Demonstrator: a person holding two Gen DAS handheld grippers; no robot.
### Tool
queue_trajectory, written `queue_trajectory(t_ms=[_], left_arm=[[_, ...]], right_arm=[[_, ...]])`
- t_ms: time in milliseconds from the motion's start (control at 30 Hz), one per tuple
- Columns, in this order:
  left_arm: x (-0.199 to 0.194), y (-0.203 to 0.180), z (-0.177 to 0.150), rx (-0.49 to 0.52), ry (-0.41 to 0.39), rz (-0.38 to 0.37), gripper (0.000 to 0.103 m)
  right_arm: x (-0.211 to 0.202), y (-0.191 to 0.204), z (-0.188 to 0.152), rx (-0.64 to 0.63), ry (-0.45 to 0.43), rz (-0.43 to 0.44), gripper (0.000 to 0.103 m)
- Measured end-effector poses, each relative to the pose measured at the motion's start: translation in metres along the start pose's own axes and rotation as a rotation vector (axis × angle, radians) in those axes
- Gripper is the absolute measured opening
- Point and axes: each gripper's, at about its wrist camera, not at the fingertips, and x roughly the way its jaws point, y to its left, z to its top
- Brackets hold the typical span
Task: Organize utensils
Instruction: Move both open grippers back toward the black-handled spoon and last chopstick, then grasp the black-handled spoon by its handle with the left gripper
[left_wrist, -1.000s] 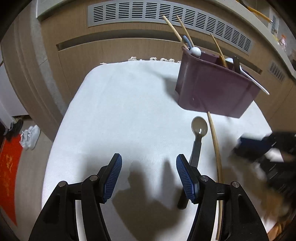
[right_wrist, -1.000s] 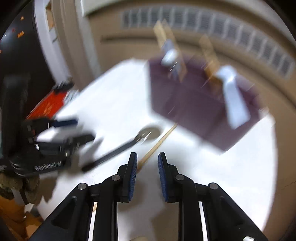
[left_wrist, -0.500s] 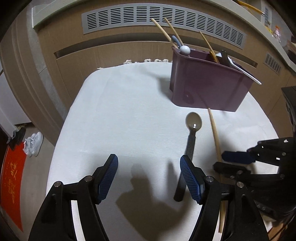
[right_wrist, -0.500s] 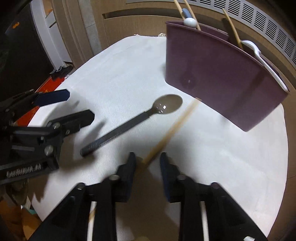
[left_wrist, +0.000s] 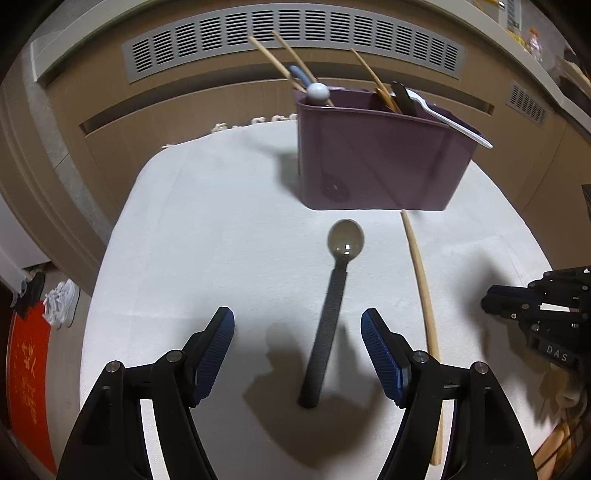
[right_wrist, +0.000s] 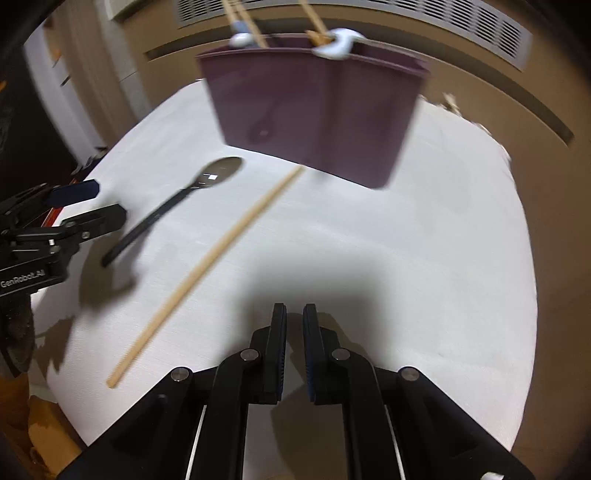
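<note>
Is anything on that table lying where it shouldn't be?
Yes: a black-handled spoon and one wooden chopstick lie loose on the white cloth, while the other utensils stand in the purple caddy.

White sneakers (left_wrist: 61, 301) beside red mat (left_wrist: 27, 365)

Left wrist view: steeply down over the worktop (left_wrist: 207, 229), facing the purple bin (left_wrist: 376, 162) from near, spoon (left_wrist: 332, 295) straight ahead. Right wrist view: same steep tilt, facing the bin (right_wrist: 314, 110) from further right, blurred. Shared: bin, spoon (right_wrist: 177, 203), chopstick (right_wrist: 221, 251), worktop.
</note>
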Motion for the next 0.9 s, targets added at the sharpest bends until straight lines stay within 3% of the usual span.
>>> queue_trajectory(t_ms=[133,200,267,300,400,467,533,633,733,800,900], left_arm=[[0.006,-0.007,0.006,0.019,0.011,-0.026,0.072],[0.011,-0.01,0.01,0.031,0.009,-0.081,0.072],[0.016,-0.011,0.014,0.041,0.011,-0.137,0.072],[0.02,-0.012,0.018,0.042,0.014,-0.152,0.072],[0.031,-0.019,0.035,0.073,0.004,-0.139,0.071],[0.039,-0.024,0.045,0.104,0.004,-0.127,0.065],[0.054,-0.032,0.056,0.152,0.037,-0.11,0.053],[0.075,-0.038,0.064,0.177,0.085,-0.085,0.047],[0.084,-0.037,0.069,0.152,0.103,-0.092,0.044],[0.083,-0.035,0.071,0.128,0.102,-0.094,0.034],[0.071,-0.029,0.067,0.102,0.051,-0.05,0.034]], right_arm=[[-0.002,-0.005,-0.008,0.026,-0.018,0.013,0.012],[-0.003,-0.002,-0.009,0.026,-0.031,0.027,0.02],[-0.006,-0.001,-0.012,0.028,-0.043,0.046,0.039],[-0.007,0.001,-0.013,0.027,-0.051,0.055,0.043],[-0.007,0.007,-0.016,0.009,-0.069,0.052,0.048],[-0.007,0.009,-0.018,-0.002,-0.079,0.042,0.048],[-0.008,0.008,-0.02,-0.004,-0.085,0.045,0.048],[-0.01,0.005,-0.022,0.01,-0.091,0.057,0.048],[-0.011,0.005,-0.022,0.013,-0.094,0.04,0.048],[-0.014,0.007,-0.021,0.008,-0.099,0.034,0.049],[-0.02,0.013,-0.017,-0.001,-0.122,0.009,0.071]])
